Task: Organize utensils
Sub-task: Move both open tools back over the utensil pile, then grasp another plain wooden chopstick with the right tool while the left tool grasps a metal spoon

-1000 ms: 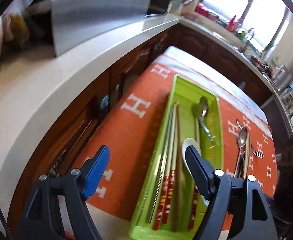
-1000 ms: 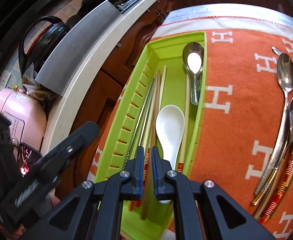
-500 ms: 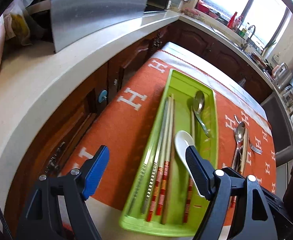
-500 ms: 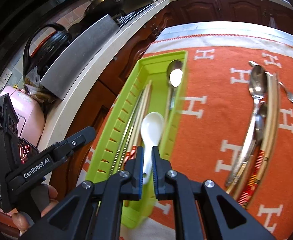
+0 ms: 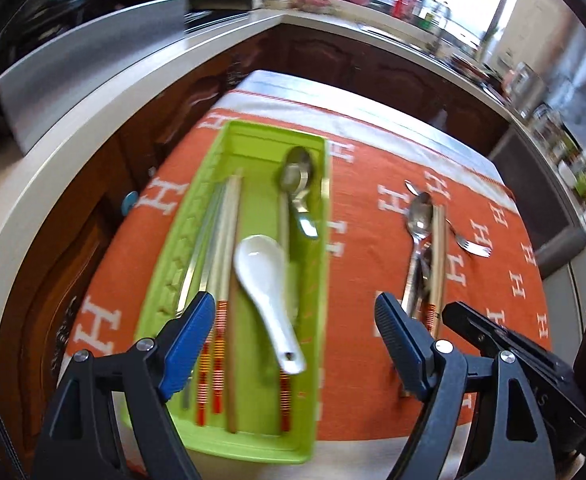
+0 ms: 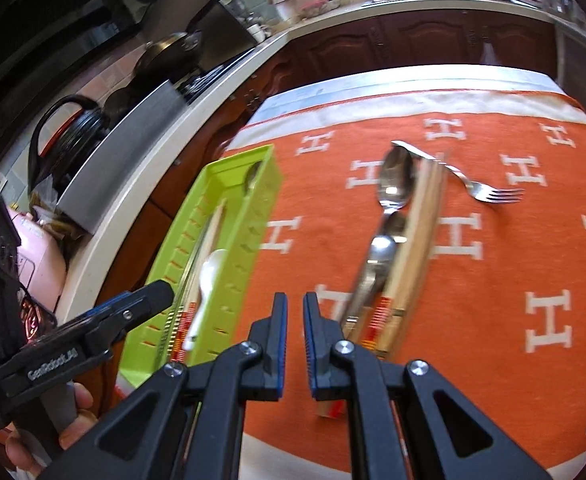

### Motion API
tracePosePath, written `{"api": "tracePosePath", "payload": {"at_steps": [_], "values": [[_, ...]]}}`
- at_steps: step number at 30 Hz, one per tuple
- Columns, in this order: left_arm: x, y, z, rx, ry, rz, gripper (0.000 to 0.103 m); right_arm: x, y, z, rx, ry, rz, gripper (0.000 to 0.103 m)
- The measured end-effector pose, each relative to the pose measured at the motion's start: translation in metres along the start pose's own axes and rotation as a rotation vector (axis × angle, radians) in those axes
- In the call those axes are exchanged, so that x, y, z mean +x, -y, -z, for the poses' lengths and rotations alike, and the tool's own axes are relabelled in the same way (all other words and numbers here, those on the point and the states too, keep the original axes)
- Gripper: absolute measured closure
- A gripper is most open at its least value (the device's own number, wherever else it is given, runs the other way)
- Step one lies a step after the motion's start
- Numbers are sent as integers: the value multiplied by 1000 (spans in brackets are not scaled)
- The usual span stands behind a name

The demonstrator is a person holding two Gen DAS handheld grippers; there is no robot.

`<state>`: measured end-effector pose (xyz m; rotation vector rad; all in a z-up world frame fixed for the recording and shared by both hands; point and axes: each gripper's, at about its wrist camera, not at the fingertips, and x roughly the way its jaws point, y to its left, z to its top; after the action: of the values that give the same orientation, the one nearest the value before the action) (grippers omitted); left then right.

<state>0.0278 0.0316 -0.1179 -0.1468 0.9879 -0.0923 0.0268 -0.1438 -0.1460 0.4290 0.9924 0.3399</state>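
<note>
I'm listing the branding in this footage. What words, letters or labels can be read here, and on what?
"GenRobot.AI": white print on the side of the left gripper, slightly blurred.
"H": white letter repeated across the orange cloth.
Labels on the bottles and jars by the window: too small and blurred to read.

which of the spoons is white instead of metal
The ceramic soup spoon in the green tray. The tray's other spoon and the spoons on the cloth are shiny metal.

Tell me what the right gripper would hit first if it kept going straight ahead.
Probably the orange cloth, just left of the loose spoons and chopsticks. The right gripper holds nothing; depth is unclear.
</note>
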Motion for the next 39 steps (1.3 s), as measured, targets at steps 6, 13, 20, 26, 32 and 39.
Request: {"api": "tracePosePath", "payload": {"at_steps": [6,13,20,26,32,39], "values": [[8,38,2,100,-6,21,22,-12,31,5,37,23,51,95],[24,68,-2,174,-34,69,22,-11,61,6,98,20,77,95],[53,88,-3,219,-104,127,27,-3,74,4,122,8,67,95],[78,93,-4,189,-180,181,53,1,82,3,132,3,53,95],[88,89,-6,162,-188,156,59,8,86,2,136,-18,19,95],[94,83,-8,141,-191,125,59,22,76,-3,126,-38,-8,85]]}}
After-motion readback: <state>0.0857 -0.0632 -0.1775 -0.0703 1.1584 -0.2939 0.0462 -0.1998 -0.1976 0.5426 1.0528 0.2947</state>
